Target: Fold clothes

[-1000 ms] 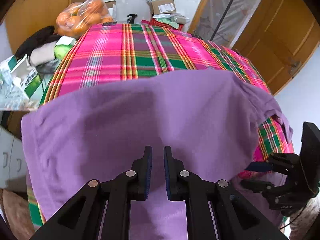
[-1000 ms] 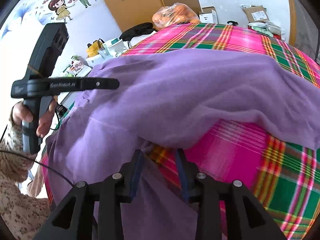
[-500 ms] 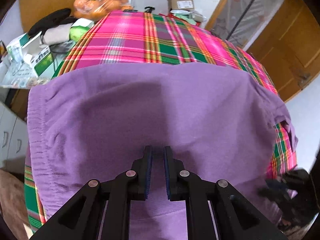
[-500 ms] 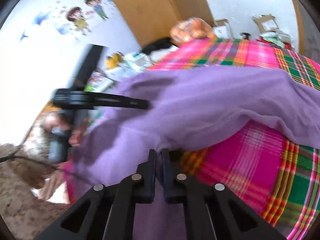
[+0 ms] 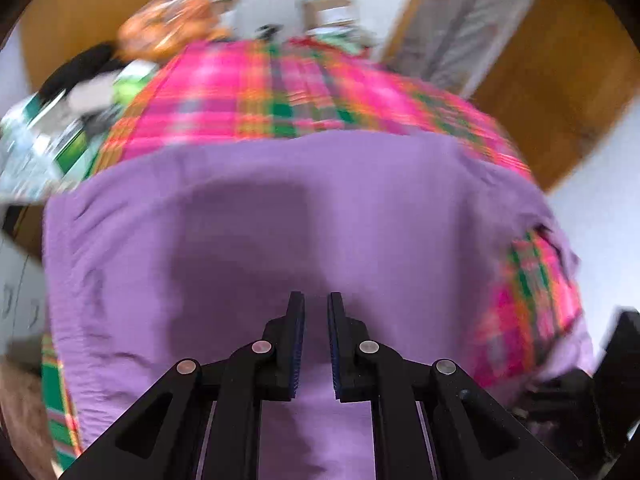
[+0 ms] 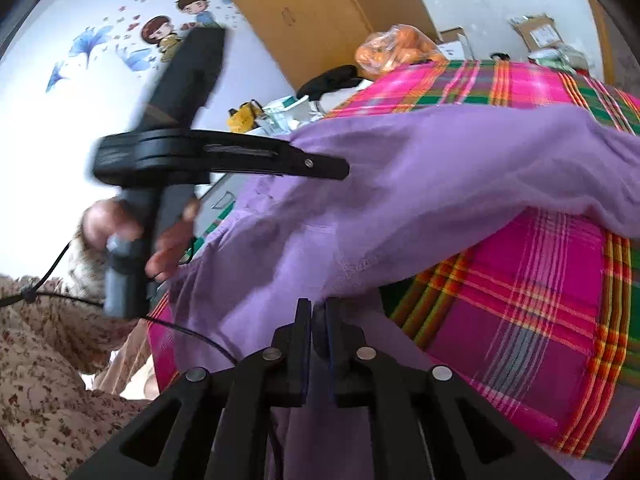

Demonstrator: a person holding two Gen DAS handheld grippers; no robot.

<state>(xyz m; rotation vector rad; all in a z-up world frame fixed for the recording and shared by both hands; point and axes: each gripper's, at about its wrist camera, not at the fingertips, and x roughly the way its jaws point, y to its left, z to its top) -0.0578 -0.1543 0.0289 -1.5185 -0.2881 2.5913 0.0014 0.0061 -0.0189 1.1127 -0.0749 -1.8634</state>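
A person's left hand (image 6: 132,236), at the left edge of the right wrist view, grips the handle of the left gripper (image 5: 316,308), whose fingers reach out over a purple garment (image 5: 304,224) spread across the near edge of a table under a pink and green plaid cloth (image 5: 256,92). In the left wrist view the garment fills the frame below that gripper, and the two fingers stand close together with a narrow gap; whether cloth is caught between them cannot be told. Farther right, the right gripper (image 6: 318,312) has its fingers pressed together on a fold of the purple garment at the table's near edge, the cloth bunching up from its tips. To its right the plaid cloth lies bare. A bag of oranges (image 6: 396,50) sits past the table's far left corner. Against half a second ago, the left wrist view has blurred and more plaid shows beyond the garment; the left gripper has moved closer to the right wrist camera.
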